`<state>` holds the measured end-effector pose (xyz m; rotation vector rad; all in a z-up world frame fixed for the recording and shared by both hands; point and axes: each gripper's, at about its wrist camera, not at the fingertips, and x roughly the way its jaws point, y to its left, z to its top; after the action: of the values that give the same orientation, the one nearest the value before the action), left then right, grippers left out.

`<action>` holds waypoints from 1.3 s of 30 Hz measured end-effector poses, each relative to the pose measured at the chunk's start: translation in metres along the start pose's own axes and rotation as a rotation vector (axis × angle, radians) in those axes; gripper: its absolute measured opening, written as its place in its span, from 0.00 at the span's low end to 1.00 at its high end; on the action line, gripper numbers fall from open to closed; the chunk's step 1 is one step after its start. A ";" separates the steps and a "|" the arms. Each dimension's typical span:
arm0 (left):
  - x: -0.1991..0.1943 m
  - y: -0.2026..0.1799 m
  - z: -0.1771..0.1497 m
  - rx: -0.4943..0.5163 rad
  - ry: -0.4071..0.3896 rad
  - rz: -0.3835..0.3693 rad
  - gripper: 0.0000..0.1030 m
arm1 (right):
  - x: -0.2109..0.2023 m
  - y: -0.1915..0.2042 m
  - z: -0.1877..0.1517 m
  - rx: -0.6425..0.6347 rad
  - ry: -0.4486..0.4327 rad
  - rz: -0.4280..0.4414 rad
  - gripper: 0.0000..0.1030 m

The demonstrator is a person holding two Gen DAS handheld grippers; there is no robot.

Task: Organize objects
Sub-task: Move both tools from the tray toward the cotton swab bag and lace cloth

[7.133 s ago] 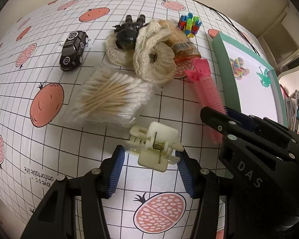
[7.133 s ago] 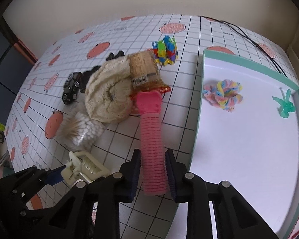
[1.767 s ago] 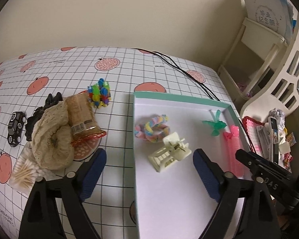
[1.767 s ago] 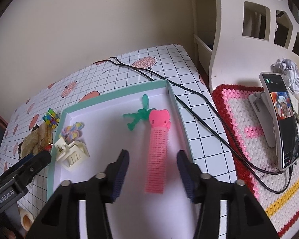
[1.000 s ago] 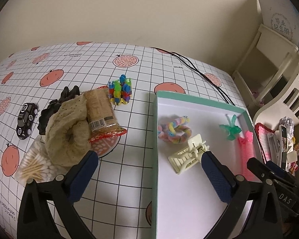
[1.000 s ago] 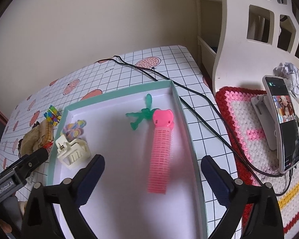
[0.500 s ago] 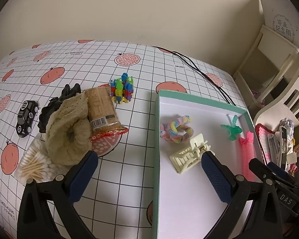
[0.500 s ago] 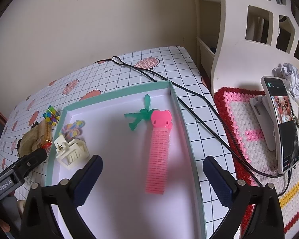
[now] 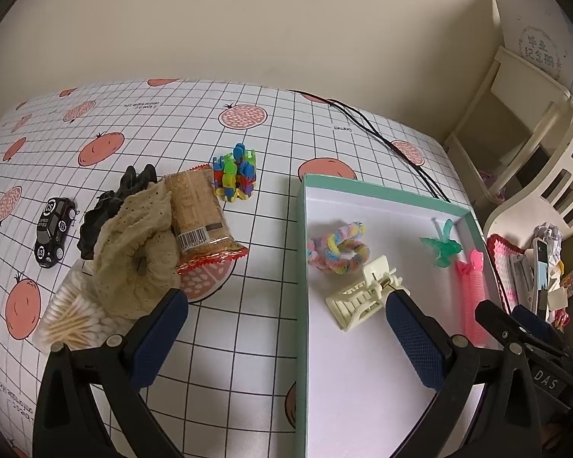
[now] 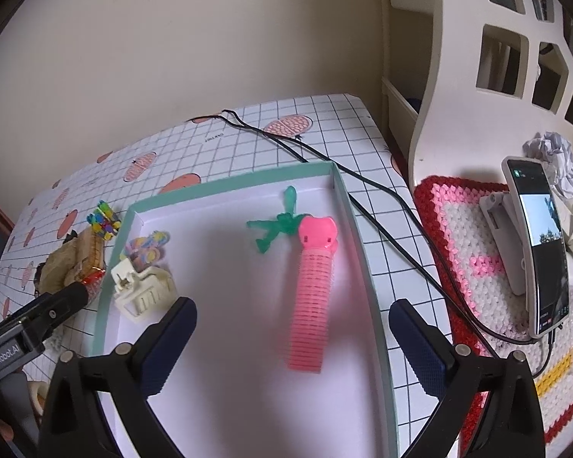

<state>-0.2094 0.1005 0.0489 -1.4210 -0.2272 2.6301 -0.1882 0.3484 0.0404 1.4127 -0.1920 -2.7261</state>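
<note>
pink hair roller (image 10: 312, 293) in tray (image 10: 366, 267), blurred at its near end, both jaws wide, empty

I see the gridded table (image 9: 248, 305) carrying a green-rimmed tray (image 9: 301, 267), toy car (image 9: 51, 231), cotton swabs (image 9: 67, 322), and cracker packet (image 9: 200, 221).

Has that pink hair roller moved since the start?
Yes. The pink hair roller went from the checked tablecloth beside the tray into the tray, near its right wall, next to the green clip.
</note>
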 end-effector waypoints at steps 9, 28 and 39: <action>-0.021 0.012 0.008 0.007 -0.027 -0.013 1.00 | -0.016 0.026 0.007 -0.024 -0.052 0.032 0.99; -0.081 0.117 0.023 -0.112 -0.123 0.033 1.00 | -0.032 0.132 0.009 -0.095 -0.108 0.179 0.99; -0.071 0.161 0.014 -0.157 -0.057 0.111 1.00 | -0.015 0.200 0.000 -0.154 -0.087 0.245 0.99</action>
<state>-0.1910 -0.0717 0.0826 -1.4454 -0.3801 2.8011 -0.1795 0.1520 0.0812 1.1495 -0.1448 -2.5423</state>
